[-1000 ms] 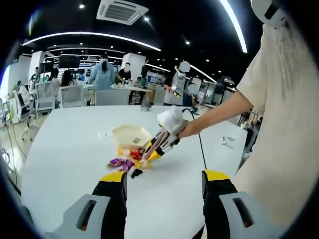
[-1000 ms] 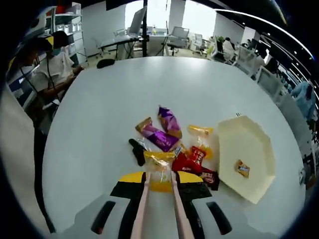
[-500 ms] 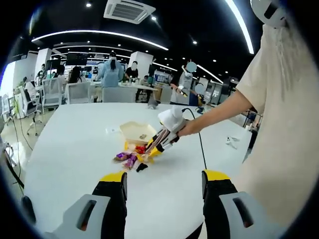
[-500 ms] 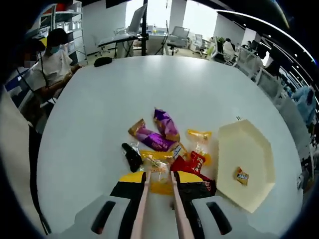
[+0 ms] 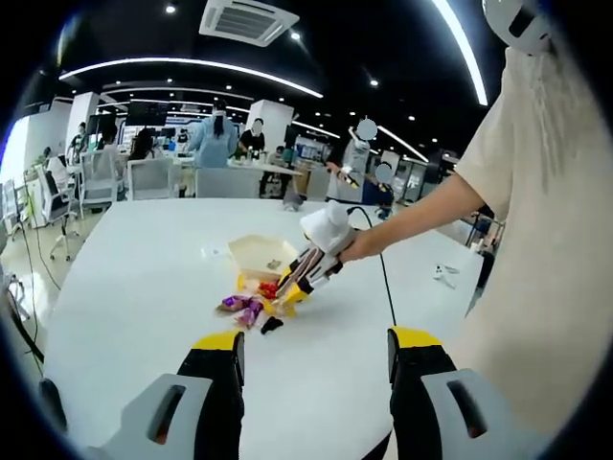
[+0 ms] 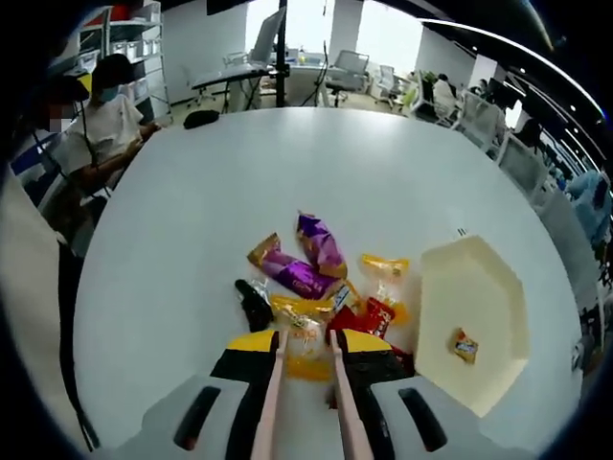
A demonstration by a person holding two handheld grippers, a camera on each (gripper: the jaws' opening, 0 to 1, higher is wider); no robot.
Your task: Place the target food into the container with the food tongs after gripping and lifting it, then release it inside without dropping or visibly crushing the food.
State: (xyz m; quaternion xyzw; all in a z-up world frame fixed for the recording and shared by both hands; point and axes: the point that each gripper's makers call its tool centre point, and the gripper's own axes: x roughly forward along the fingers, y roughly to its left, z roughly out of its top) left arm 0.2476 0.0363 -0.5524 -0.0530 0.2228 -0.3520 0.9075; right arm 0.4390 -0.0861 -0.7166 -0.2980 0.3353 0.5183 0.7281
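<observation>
Gripping tongs (image 6: 303, 402), the right gripper (image 6: 305, 356) has their tips closed on a yellow snack packet (image 6: 305, 337) in the pile left of the tray (image 6: 476, 321). Left gripper (image 5: 316, 347) jaws apart over the table (image 5: 144, 287).

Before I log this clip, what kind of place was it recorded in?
Most likely an open-plan office or lab: a big white table, desks with office chairs behind it, a ceiling air-conditioning vent and strip lights, and people working nearby.
</observation>
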